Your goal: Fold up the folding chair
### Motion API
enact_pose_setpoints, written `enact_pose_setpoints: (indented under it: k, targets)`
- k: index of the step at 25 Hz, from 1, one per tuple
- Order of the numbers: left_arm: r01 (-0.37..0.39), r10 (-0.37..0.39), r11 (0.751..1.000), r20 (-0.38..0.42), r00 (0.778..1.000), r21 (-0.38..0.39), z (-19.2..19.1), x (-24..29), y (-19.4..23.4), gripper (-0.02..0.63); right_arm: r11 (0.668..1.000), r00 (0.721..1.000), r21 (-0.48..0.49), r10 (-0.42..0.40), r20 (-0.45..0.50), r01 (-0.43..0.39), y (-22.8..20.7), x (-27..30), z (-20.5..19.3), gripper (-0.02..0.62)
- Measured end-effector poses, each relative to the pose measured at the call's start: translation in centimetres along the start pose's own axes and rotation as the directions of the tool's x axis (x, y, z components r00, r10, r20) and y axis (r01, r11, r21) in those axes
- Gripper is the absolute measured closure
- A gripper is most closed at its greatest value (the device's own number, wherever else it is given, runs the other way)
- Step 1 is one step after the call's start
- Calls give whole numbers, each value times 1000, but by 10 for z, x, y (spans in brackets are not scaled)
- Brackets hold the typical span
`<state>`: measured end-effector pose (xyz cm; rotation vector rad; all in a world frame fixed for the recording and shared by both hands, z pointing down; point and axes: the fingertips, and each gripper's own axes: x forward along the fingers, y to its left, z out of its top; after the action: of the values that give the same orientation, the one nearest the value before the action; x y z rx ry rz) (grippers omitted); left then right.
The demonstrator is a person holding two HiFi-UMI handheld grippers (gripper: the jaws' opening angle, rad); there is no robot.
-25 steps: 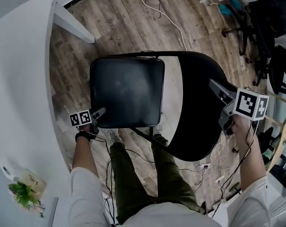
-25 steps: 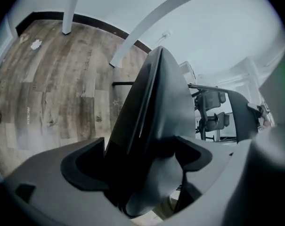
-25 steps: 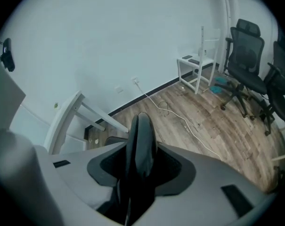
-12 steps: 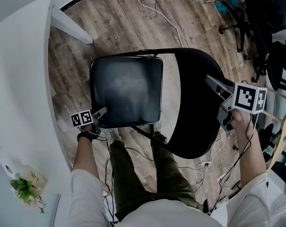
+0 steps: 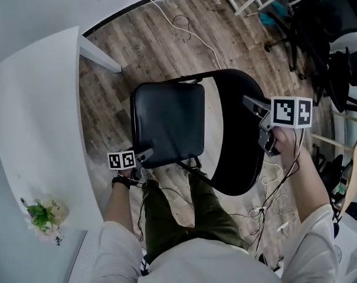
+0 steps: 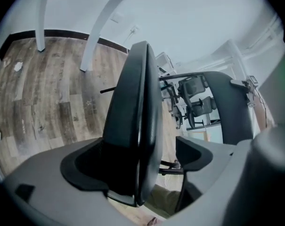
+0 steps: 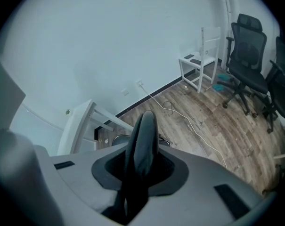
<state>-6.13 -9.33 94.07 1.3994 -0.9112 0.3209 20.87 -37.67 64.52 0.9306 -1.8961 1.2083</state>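
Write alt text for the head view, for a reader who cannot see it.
Seen from above, a person holds a black folding chair: the left gripper has a corner of the seat between its jaws, and the right gripper, whose jaws have just been closing, clamps the backrest. A white table stands at left, office chairs at top right.

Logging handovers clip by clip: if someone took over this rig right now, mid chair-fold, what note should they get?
Left gripper: jaws apart around the front edge of the seat; the seat lies against one jaw, with a gap at the other.
Right gripper: shut on the edge of the backrest; its jaws have just been closing.
The chair stands open, seat facing up.
Done: both grippers placed.
Left: probably swing the seat up against the backrest and fold the legs flat.
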Motion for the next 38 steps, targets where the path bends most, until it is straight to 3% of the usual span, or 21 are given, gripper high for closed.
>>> enact_pose_setpoints:
  k: [6,11,15,18,21,25,28,30,33,36,38]
  targets:
    - [112,-104,987,-67,992,118,-12,-12,-105,143,1000,1000,17,0,-24,0,10,-33,9,517]
    - [222,-203,964,-136,970,143,-29,-9,-185,143,999,999,18,-32,-36,33,7,-60,16,515]
    - [310,-262,925,-220,940,219,-44,2,-254,143,998,997,16,-59,-45,60,3,-79,21,514]
    - [359,-263,878,-306,915,316,-59,12,-289,143,997,996,25,-73,-50,74,5,-87,21,510]
    - [391,-199,801,-414,888,453,-74,25,-315,143,996,995,40,-78,-56,80,8,-92,21,503]
    - [428,-75,662,-513,855,616,-83,33,-338,141,995,994,50,-84,-64,87,13,-94,23,496]
    - [443,34,559,-553,833,701,-90,37,-342,141,994,994,54,-88,-68,92,14,-96,23,494]
    - [455,117,478,-568,815,751,-94,39,-342,141,994,994,62,-88,-72,92,14,-96,23,491]
    - [486,211,373,-582,785,790,-101,46,-342,141,993,993,72,-88,-75,94,16,-96,22,485]
    - [501,271,318,-584,765,805,-106,53,-343,141,992,993,79,-89,-79,95,18,-96,22,480]
    - [514,292,301,-591,752,803,-108,56,-348,141,992,993,84,-89,-82,96,18,-97,22,476]
